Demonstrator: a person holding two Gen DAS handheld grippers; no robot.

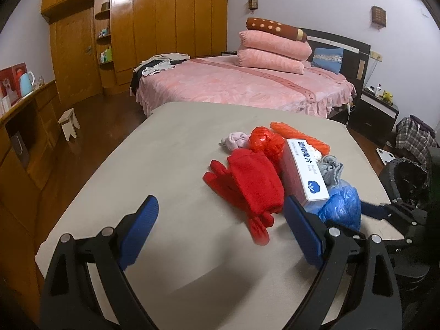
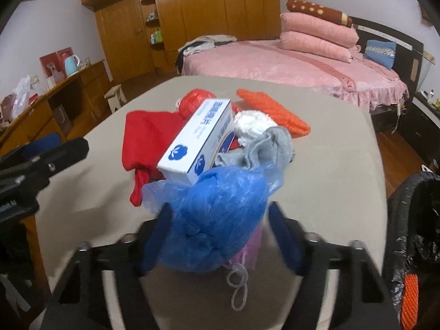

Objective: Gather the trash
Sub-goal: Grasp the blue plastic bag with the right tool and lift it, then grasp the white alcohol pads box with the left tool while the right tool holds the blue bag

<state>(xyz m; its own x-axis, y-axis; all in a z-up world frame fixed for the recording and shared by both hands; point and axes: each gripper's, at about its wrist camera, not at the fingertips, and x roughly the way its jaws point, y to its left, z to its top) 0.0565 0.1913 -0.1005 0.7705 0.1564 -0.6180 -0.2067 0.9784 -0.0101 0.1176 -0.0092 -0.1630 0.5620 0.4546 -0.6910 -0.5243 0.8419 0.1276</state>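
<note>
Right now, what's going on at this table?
A person is clearing trash with two handheld grippers. The right gripper has the crumpled blue plastic bag between its fingers at the near edge of the pile, though a firm pinch isn't clear. The left gripper is open and empty, beside the red glove. The white box is on the pile; the black-lined bin is at the right.

Beyond the tabletop (image 1: 170, 143) we see a pink bed (image 1: 233, 82), stacked pillows (image 1: 272, 52), a wooden wardrobe (image 1: 165, 22) and a small stool (image 1: 68, 122).
</note>
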